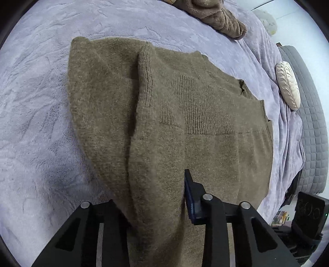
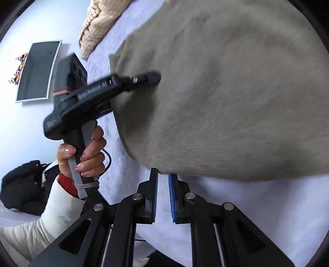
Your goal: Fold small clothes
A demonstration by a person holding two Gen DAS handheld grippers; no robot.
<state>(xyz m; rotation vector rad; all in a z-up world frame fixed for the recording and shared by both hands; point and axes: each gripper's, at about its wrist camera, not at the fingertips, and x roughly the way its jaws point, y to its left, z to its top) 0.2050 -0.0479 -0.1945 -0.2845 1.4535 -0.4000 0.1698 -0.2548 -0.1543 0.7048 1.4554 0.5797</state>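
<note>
An olive-brown knit sweater [image 1: 185, 115] lies partly folded on a lavender fleece blanket [image 1: 37, 102]. A fold of it runs up between my left gripper's fingers; the left gripper [image 1: 156, 191] is shut on that fold, its left finger hidden under the cloth. In the right wrist view the same sweater [image 2: 226, 92] hangs lifted and blurred, with the left gripper [image 2: 152, 77] clamped on its edge. My right gripper [image 2: 162, 176] holds the sweater's lower edge between its blue pads, jaws narrowly apart.
A brown plush garment [image 1: 218, 16] lies at the blanket's far edge; a cream knit one [image 2: 94, 26] shows in the right wrist view. A cream round cushion [image 1: 287, 84] rests on a grey quilted sofa [image 1: 312, 123]. A black coat [image 2: 22, 184] lies lower left.
</note>
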